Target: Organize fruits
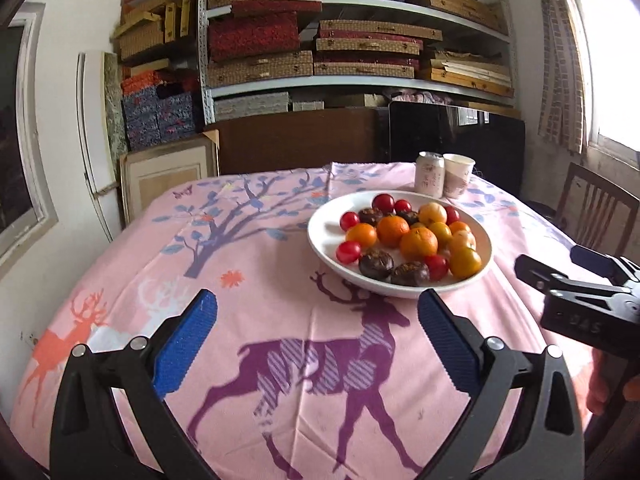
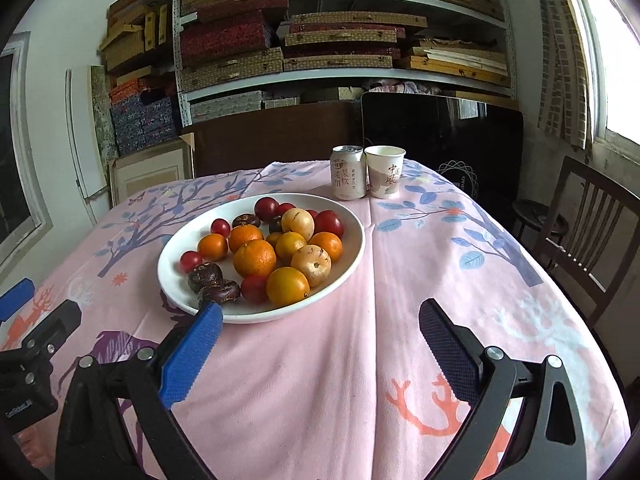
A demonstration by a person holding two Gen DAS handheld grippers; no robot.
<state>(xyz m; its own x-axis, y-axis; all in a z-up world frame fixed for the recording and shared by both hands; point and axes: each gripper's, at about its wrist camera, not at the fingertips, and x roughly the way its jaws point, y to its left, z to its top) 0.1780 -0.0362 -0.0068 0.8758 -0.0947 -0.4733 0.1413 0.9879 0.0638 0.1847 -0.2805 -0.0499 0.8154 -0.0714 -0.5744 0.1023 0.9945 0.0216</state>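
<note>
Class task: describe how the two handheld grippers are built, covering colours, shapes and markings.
The left gripper and the right gripper match: black angular frames with silver rivets, one bright blue ribbed pad and one darker navy pad. The right one's black body carries faint embossed lettering.

Both cameras look forward and slightly down along their own tongs, from the near edge of the tabletop [image 1: 280,208] toward the shelves [image 1: 360,4]. Both views share the fruit plate [image 1: 400,292], set right in the left view, left in the right view.
</note>
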